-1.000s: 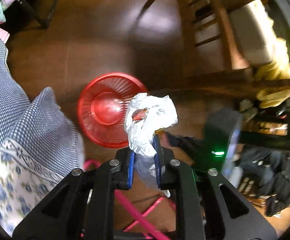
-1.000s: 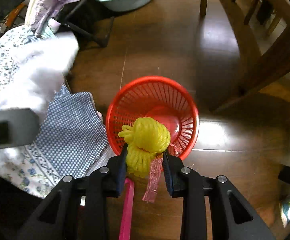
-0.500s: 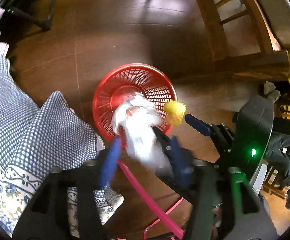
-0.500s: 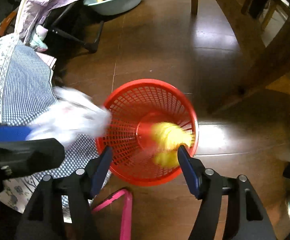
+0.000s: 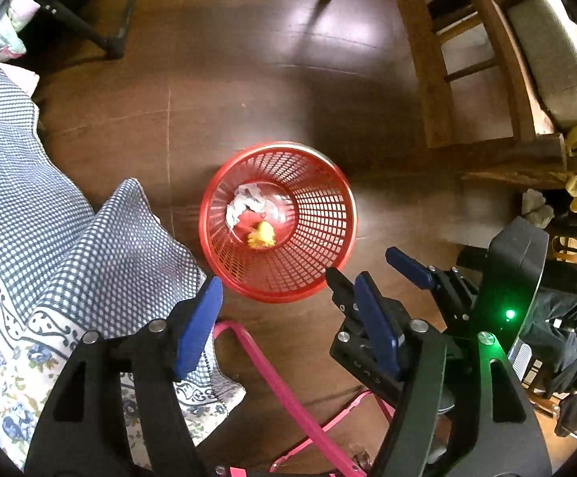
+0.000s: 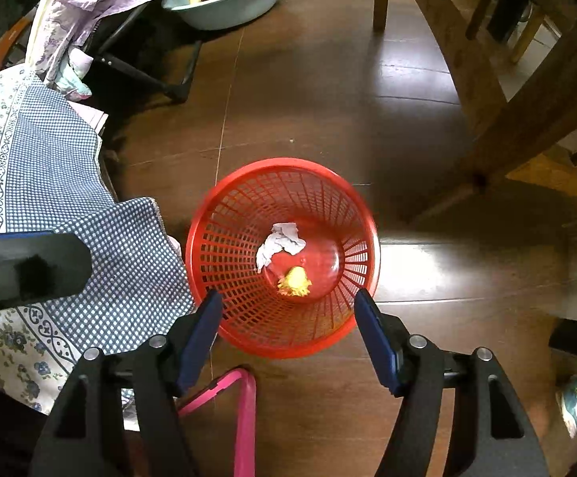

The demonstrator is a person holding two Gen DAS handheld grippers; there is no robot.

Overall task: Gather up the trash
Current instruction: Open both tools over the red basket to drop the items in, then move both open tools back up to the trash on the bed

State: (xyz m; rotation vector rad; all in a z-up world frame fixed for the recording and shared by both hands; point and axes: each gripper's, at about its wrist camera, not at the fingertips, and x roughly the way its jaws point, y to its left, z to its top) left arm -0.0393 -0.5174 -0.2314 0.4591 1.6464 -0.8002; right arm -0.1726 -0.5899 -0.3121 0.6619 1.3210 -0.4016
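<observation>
A red mesh basket (image 5: 322, 214) (image 6: 224, 246) stands on the dark wooden floor. On its bottom lie a crumpled white tissue (image 5: 244, 202) (image 6: 282, 240) and a yellow net ball (image 5: 262, 234) (image 6: 294, 280). My left gripper (image 5: 284, 286) hangs above the basket's near rim, its jaws opening with nothing between the blue pads. Above the same rim my right gripper (image 6: 288, 298) stands open and empty. The left wrist view shows the right gripper (image 5: 407, 266) close on the right. The left one's black body (image 6: 30, 266) shows at the left edge of the right wrist view.
A blue checked and flowered cloth (image 5: 69, 246) (image 6: 69, 198) hangs left of the basket. A pink frame (image 5: 284, 389) (image 6: 244, 413) lies below the grippers. Wooden chair legs (image 5: 431, 79) (image 6: 483, 91) stand to the right. A teal basin (image 6: 228, 4) and a black stand (image 6: 145, 79) sit farther off.
Both grippers opened and let go. The white tissue fell from the left one and the yellow net ball from the right one; both now lie in the red basket.
</observation>
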